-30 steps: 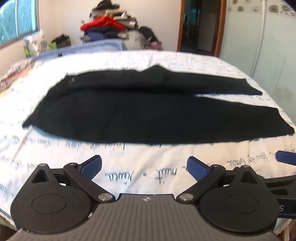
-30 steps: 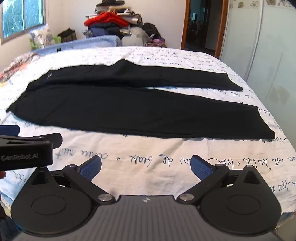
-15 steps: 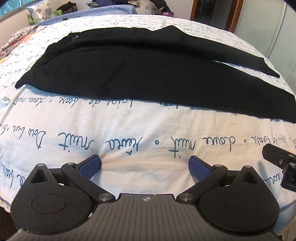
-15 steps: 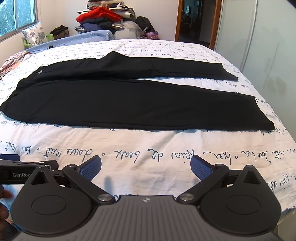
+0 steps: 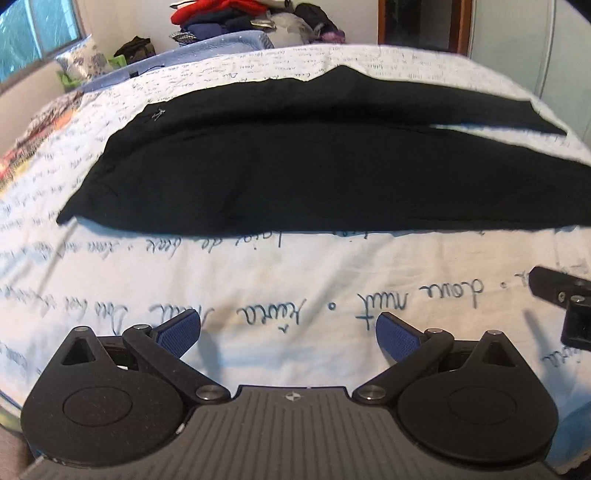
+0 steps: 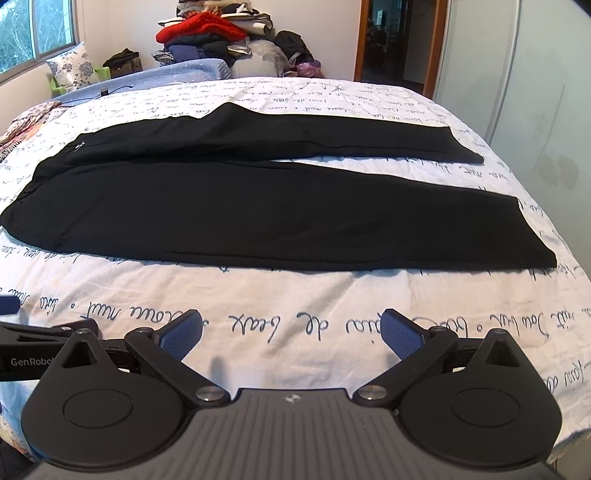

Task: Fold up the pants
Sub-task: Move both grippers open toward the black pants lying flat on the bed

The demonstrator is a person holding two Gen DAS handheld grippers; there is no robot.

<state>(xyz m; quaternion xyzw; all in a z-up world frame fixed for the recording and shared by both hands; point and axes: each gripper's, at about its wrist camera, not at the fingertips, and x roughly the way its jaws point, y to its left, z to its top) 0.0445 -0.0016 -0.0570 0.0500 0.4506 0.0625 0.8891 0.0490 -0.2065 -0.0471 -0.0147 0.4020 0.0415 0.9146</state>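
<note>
**Background clutter**

White bedspread (image 6: 332, 295) with blue cursive script. Clothes pile (image 6: 218, 37), red item on top, against far wall. Floral pillow (image 6: 70, 70) under window (image 6: 37, 33) at left. Open doorway (image 6: 399, 40), wardrobe door (image 6: 535, 92) at right.

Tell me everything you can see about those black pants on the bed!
The black pants lie spread flat on the white bedspread with blue handwriting on it. The fabric looks soft and matte. The waist end is at the left, and both legs stretch to the right, parted by a narrow wedge of bedspread. The nearer leg looks wider; the farther one is slimmer. A tiny pale mark sits near the waist. They are not folded yet. Only the bedspread touches them; both grippers are off them.
</note>
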